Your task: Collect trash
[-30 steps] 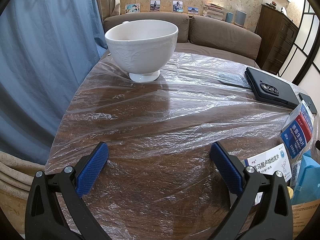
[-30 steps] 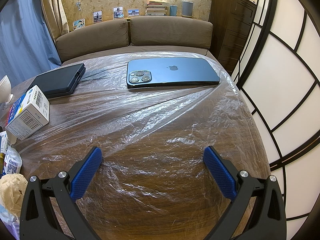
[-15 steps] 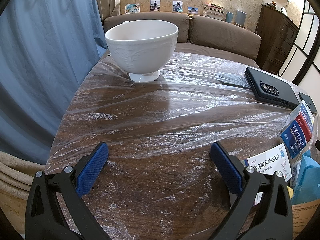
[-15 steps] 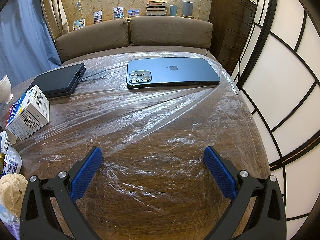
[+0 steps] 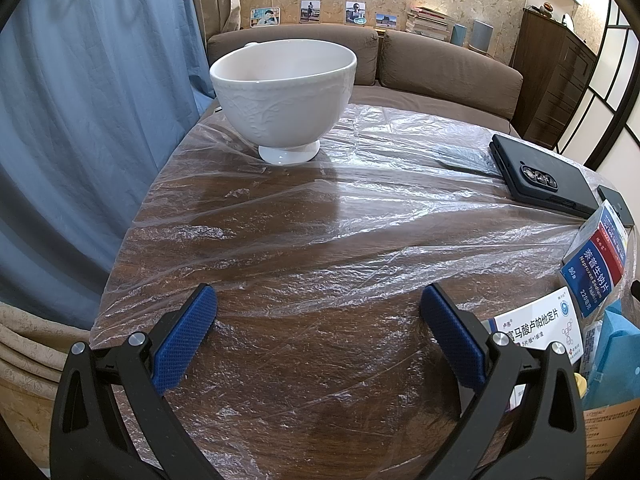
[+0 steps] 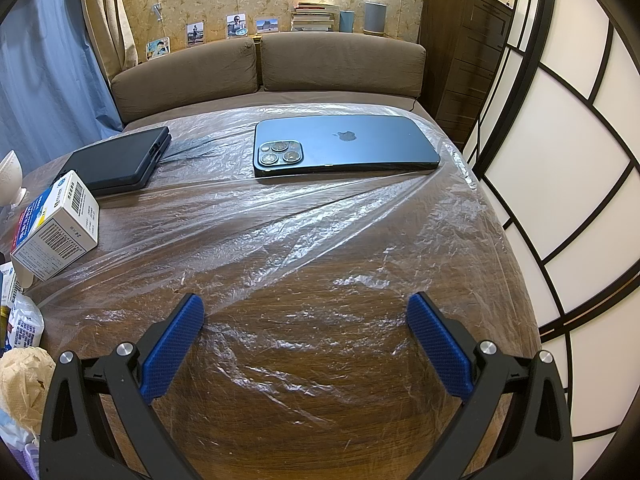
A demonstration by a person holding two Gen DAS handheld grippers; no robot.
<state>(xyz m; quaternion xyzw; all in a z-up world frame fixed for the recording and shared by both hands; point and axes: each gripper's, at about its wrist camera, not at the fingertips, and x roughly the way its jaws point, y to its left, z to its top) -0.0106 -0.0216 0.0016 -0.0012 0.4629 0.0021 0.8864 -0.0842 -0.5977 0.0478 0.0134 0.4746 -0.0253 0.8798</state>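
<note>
Left wrist view: a round wooden table (image 5: 320, 380) under crinkled clear plastic film (image 5: 360, 208).
Left gripper (image 5: 320, 300): jaws spread wide, blue pads apart, nothing between them, over the near part of the table.
White bowl (image 5: 285, 96): upright on its foot at the far left of the table, well apart from the gripper; its inside cannot be seen.
Black cased phone (image 5: 544, 182): lying flat at the far right, camera lenses up.
Trash, left view: at the right edge, a red and blue medicine box (image 5: 596, 264) leans nearer than the phone; a white medicine box (image 5: 540, 330) with blue print lies just beside the right finger; blue packaging (image 5: 612, 356) sits at the near right corner.

Right wrist view: the same film-covered table.
Right gripper (image 6: 306, 312): jaws spread wide, empty, above bare film at the near edge.
Blue smartphone (image 6: 344, 146): face down at the far middle, camera cluster toward the left.
Dark cased phone (image 6: 116, 164): flat at the far left, apart from the blue one.
Trash, right view: a white box with barcodes (image 6: 56, 228) lies tilted at the left, nearer than the dark phone; a small printed packet (image 6: 24, 324) and a crumpled beige tissue (image 6: 24, 380) lie at the near left edge, beside the left finger.
</note>
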